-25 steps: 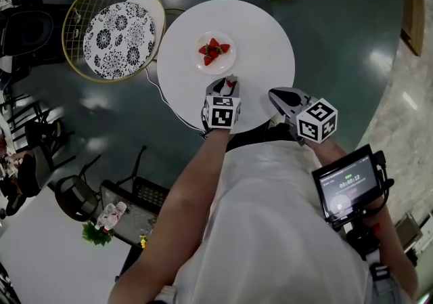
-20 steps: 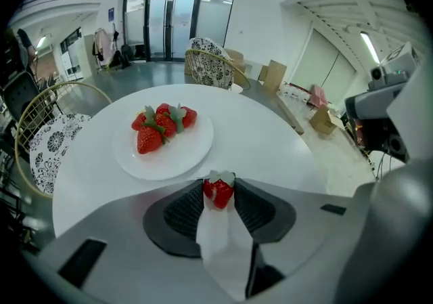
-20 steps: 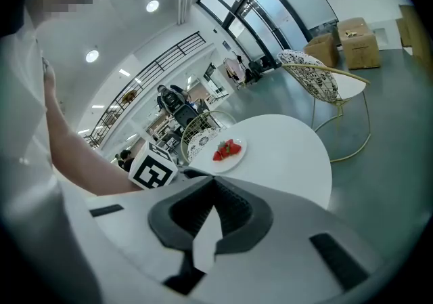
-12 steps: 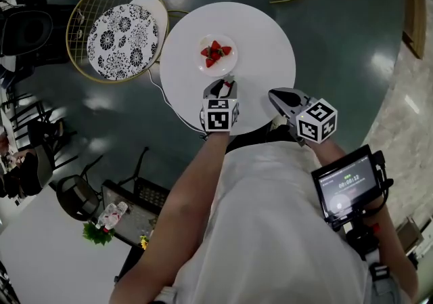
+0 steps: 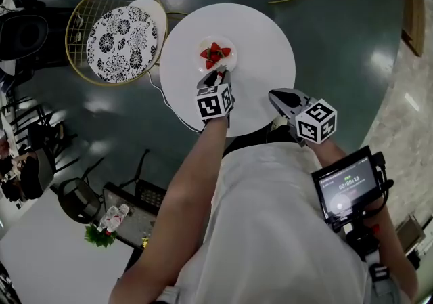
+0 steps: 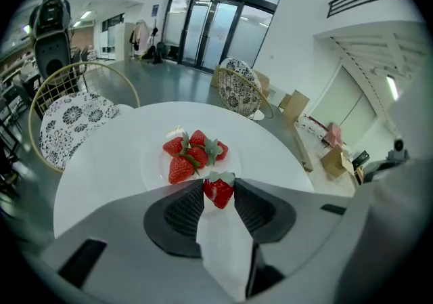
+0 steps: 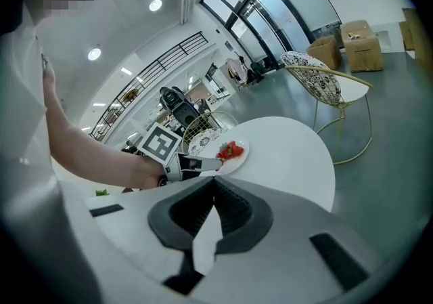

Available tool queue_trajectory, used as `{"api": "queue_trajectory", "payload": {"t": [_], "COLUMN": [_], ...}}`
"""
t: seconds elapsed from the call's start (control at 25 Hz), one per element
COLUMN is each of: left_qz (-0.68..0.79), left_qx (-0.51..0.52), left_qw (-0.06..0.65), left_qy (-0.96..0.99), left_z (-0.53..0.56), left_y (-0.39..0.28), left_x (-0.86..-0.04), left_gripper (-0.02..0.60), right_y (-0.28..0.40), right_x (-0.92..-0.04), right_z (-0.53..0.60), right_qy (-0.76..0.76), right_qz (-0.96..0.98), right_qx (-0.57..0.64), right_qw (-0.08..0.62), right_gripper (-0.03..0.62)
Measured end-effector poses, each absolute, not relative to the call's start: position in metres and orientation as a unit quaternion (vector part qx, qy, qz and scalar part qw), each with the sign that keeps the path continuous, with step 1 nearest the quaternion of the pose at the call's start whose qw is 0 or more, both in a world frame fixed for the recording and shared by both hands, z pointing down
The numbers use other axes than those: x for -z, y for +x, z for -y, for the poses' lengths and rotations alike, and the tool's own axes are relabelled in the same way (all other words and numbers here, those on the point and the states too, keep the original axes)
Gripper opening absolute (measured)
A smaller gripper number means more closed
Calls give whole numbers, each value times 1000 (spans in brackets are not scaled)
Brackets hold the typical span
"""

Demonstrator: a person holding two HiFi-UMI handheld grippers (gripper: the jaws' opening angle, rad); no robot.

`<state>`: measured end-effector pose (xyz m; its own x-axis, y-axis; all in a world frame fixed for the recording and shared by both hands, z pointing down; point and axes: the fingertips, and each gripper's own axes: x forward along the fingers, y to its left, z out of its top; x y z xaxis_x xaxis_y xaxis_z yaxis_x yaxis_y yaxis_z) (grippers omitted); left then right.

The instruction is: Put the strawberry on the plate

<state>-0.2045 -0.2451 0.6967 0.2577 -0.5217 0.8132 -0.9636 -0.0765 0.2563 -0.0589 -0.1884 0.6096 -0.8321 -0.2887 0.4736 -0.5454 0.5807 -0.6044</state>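
Nearest my body, my right gripper (image 5: pixel 277 96) hangs at the near edge of the round white table (image 5: pixel 264 38), its dark ribbed jaws pressed together with nothing between them.

Further out, my left gripper (image 5: pixel 215 74) is clamped on a small red strawberry with a green leafy cap (image 6: pixel 218 189). The jaws pinch it by its two flanks, cap uppermost, and the berry sits right at the tips. It hangs at the near rim of the small white round plate (image 6: pixel 154 160); whether it is over the rim or just short of it I cannot tell.

I judge the fruit to be light, soft and easily bruised, with a slightly slick skin, so the broad red shoulders below the cap are the right place to hold it, and lightly. A harder squeeze could crush it. Held this near the tips, it could slip out if I tilt the gripper.

Beyond it, a heap of red strawberries (image 6: pixel 193 154) already fills the plate's middle, leaving the near side barest.

Past the table stands a gold wire chair with a black-and-white flowered cushion (image 5: pixel 118 35).
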Motion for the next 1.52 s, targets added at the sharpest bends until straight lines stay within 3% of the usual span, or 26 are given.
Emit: {"api": "queue_trajectory", "payload": {"t": [0.96,1.52], "left_qz": [560,562], "left_qx": [-263,-252], "left_qw": [427,396], "left_qy": [659,681], "left_z": [263,255], "left_y": [-201,-202], "left_x": [-715,-697], "left_gripper": [135,135], "right_y": [-51,-53], "right_x": [-614,-612], "right_z": [191,191], "right_qy": [263,248], "right_qz": [859,869], "right_qx": [-403,-389], "right_qw": [176,179], "right_gripper": [6,7]}}
